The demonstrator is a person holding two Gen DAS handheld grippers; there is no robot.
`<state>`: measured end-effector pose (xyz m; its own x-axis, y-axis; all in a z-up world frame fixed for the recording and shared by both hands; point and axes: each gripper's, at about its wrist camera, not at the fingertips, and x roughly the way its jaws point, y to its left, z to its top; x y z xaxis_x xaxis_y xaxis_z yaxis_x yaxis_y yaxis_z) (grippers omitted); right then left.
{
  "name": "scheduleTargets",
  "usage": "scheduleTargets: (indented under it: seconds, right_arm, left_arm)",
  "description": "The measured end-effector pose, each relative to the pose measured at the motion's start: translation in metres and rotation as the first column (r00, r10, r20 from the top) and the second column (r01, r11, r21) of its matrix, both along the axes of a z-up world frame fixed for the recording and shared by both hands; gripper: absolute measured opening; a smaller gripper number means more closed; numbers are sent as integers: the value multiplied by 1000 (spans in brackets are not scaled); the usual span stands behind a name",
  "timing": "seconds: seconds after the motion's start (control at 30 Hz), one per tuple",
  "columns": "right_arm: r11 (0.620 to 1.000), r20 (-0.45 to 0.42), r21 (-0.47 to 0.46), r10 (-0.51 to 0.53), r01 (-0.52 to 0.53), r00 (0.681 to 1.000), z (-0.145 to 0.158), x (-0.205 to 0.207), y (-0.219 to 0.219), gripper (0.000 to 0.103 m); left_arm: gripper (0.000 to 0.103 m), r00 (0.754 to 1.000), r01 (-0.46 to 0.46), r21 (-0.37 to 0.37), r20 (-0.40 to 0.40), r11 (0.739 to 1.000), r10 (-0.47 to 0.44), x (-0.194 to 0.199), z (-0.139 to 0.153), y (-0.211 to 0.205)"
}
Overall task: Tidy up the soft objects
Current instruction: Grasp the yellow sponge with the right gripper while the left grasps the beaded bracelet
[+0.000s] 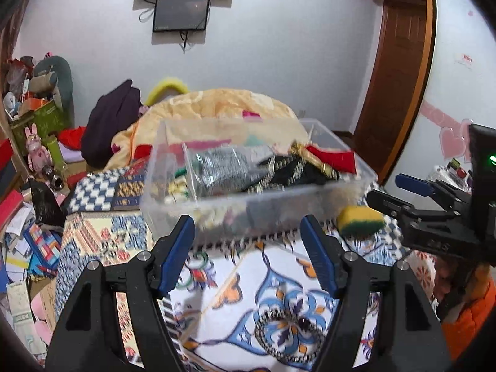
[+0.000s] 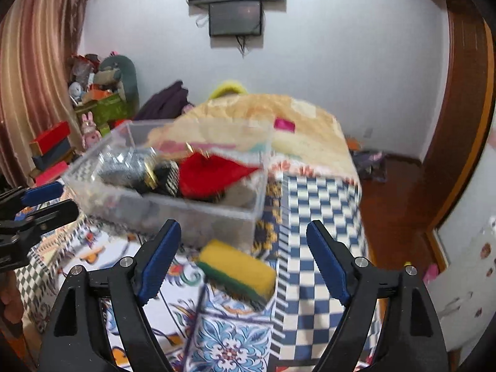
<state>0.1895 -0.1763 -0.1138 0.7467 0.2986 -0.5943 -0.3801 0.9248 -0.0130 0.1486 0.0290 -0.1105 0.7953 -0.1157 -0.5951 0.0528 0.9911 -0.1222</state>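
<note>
A clear plastic bin [image 1: 356, 179] [image 2: 217, 217] stands on the patterned cloth, holding a red cloth [image 2: 214, 172] [image 1: 334, 158], grey and black-and-gold soft items [image 1: 229, 167]. A yellow-and-green sponge [image 2: 238, 268] [image 1: 359, 220] lies on the cloth just in front of the bin's right corner. My right gripper [image 2: 243, 257] is open, its fingers either side of the sponge and above it. My left gripper [image 1: 248, 248] is open and empty, just in front of the bin. The right gripper also shows in the left wrist view [image 1: 396, 192].
A peach quilt [image 1: 223, 105] is heaped behind the bin. Dark clothing [image 1: 111, 124] and toys [image 1: 37, 152] clutter the left. A blue-checked cloth [image 2: 319, 217] hangs over the right edge, with wooden floor [image 2: 396, 192] and door frame beyond.
</note>
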Motion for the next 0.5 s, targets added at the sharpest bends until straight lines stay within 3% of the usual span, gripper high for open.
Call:
scheduleTargets:
  seconds: [0.2,0.33,0.4,0.5]
  right_arm:
    - [1000,-107,0,-5,5,994,-27,16,1,81]
    - [1000,-131,23,21,-19,991,-31,13,2,77]
    - [1000,-134,12,24,-23,991,-32,9,3,53]
    - [999,-169,9,46,-45,985,-40,6,3,30]
  left_arm:
    - [71,997,17,-3,-72,1000,-17,-5,-23,-6]
    - [71,993,17,-13,-116,1000,-19,-7,-37,-8]
    - [71,991,22,-14,-132,1000,-23,-9,-42,-9]
    - [71,989,39,-27,-140,999,-42,-13,-45,-11]
